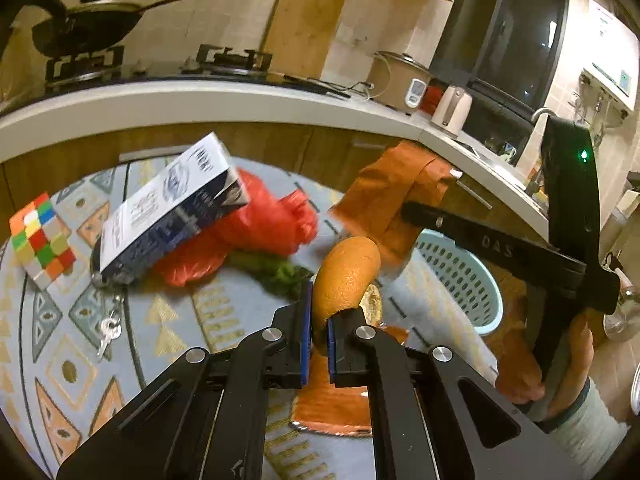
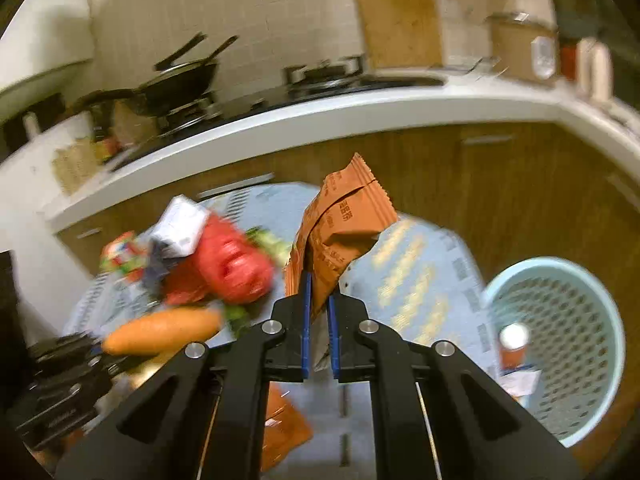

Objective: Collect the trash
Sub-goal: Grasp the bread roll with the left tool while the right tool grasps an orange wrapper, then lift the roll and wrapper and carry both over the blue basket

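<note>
Peel (image 1: pixel 346 276) sits clamped in your left gripper (image 1: pixel 319 322), left of the basket (image 1: pixel 468 280); your right gripper (image 2: pixel 319 316) pinches a wrapper (image 2: pixel 340 232) beside that basket.

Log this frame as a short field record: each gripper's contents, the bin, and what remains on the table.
left gripper: shut on orange peel
right gripper: shut on orange snack wrapper
basket: pale blue, perforated, beside table, some trash inside
left on table: red plastic bag, carton, greens
non-trash: Rubik's cube, keys
</note>
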Tool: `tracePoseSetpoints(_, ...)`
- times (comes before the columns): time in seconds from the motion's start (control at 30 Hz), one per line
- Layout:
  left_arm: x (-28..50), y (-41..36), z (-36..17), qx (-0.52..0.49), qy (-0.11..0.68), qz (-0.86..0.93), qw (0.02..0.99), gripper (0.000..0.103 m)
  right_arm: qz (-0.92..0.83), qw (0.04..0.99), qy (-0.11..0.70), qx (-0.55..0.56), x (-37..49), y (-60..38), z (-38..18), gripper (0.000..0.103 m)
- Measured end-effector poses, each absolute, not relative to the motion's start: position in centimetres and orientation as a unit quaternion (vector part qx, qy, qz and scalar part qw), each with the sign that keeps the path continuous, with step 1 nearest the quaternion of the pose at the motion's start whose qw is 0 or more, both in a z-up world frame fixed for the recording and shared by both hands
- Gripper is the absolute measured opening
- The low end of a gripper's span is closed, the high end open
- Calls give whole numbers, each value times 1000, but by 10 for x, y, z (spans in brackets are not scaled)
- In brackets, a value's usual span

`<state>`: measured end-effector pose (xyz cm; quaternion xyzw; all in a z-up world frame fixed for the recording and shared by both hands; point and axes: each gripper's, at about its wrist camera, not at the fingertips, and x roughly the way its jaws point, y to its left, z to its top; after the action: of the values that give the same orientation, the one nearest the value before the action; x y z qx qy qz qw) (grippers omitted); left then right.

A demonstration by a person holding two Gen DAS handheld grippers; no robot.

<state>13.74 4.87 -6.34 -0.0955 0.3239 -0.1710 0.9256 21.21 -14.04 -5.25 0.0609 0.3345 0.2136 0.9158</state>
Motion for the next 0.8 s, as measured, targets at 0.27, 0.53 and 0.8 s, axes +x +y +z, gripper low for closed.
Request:
tracePoseSetpoints(0.27,125,46,-58,-101,317,-164,928,4,297,864,395,101,189,-158,-74,6)
tracePoseSetpoints(0.53,120,56,-58,-106,316,-153,930,4,259,869,417,52,169,-161,-92,54)
tracePoseSetpoints(0.8,114,54,-55,-97,314,-156,932,4,208,886,414,38,195,-157,-91,62)
